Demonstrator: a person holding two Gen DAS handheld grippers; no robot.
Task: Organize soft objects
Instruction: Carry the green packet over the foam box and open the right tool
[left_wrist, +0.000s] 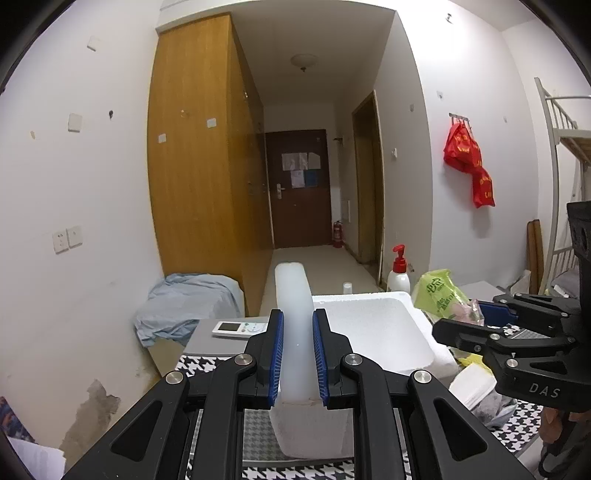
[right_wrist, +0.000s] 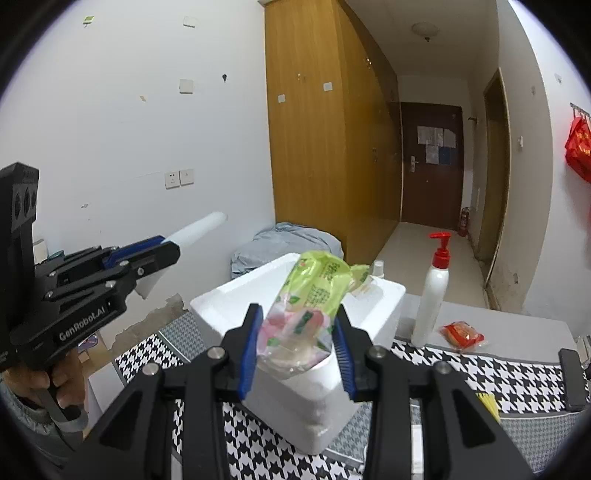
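My left gripper (left_wrist: 298, 354) is shut on a long white foam bar (left_wrist: 293, 317) and holds it up, pointing forward over the left edge of a white foam box (left_wrist: 388, 332). The bar also shows in the right wrist view (right_wrist: 195, 230). My right gripper (right_wrist: 298, 354) is shut on a green and pink plastic packet (right_wrist: 314, 306) and holds it above the same foam box (right_wrist: 236, 299). In the left wrist view the right gripper (left_wrist: 491, 314) is at the right, with the green packet (left_wrist: 443, 295) sticking out of it.
A white pump bottle with a red top (right_wrist: 432, 291) and a small red packet (right_wrist: 461, 334) stand right of the box on a houndstooth cloth (right_wrist: 480, 373). A remote control (left_wrist: 238, 328) lies on the grey table. A blue cloth pile (left_wrist: 184, 306) sits by the wardrobe.
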